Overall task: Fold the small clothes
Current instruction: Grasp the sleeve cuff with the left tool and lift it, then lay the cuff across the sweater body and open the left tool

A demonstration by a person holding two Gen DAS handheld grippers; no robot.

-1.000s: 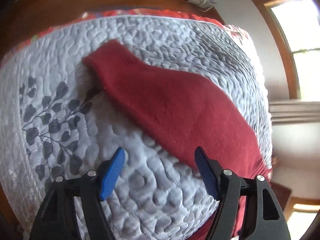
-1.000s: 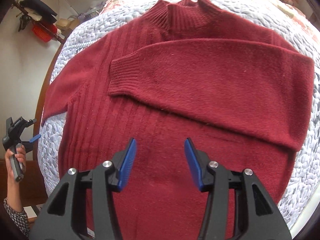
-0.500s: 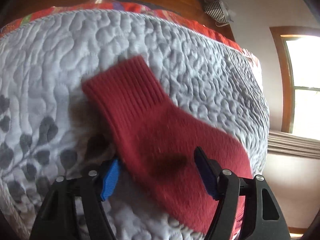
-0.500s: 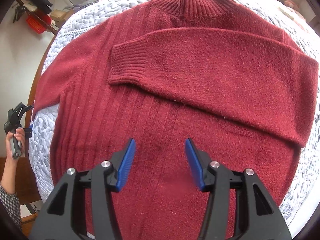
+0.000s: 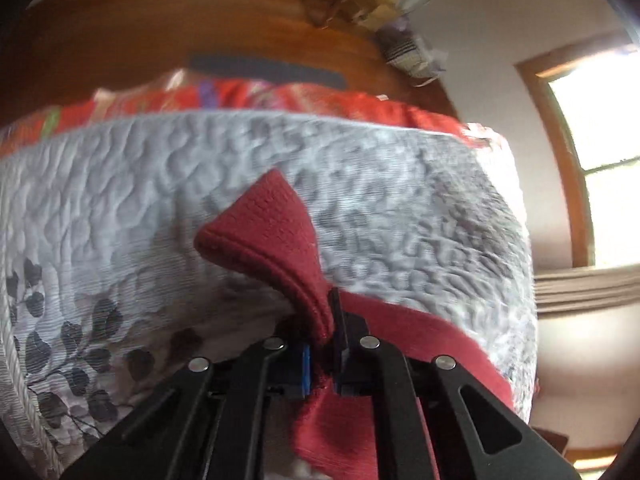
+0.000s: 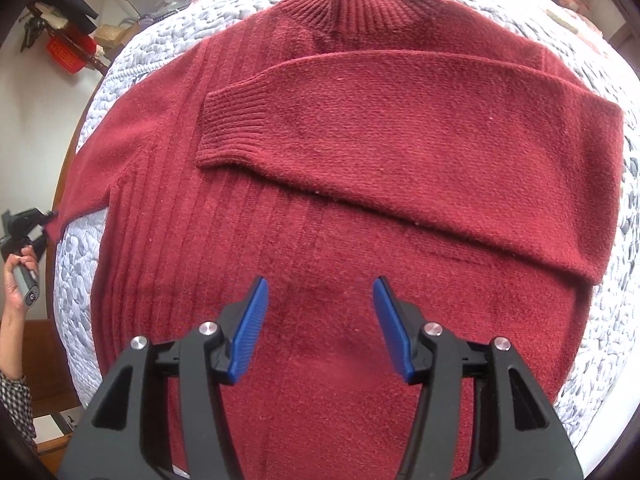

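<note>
A dark red knit sweater (image 6: pixel 328 216) lies flat on a grey quilted bedspread (image 6: pixel 80 288), collar at the top. One sleeve (image 6: pixel 400 152) is folded across the chest, its ribbed cuff pointing left. My right gripper (image 6: pixel 320 328) hovers open over the lower body of the sweater. The other sleeve runs off to the left edge, where my left gripper (image 6: pixel 44 220) pinches its end. In the left wrist view my left gripper (image 5: pixel 324 344) is shut on that sleeve cuff (image 5: pixel 264 228), which stands up bunched above the quilt (image 5: pixel 120 200).
A wooden bed frame (image 5: pixel 160 32) curves behind the quilt, with a red patterned blanket (image 5: pixel 280 100) along its edge. A window (image 5: pixel 600 152) is at the right. A person's hand (image 6: pixel 20 280) and checked sleeve show at the left, near a red basket (image 6: pixel 66 54).
My left gripper has gone from open around the sleeve cuff to shut on it, and the cuff has lifted off the quilt. My right gripper has dropped slightly closer to the sweater, still open.
</note>
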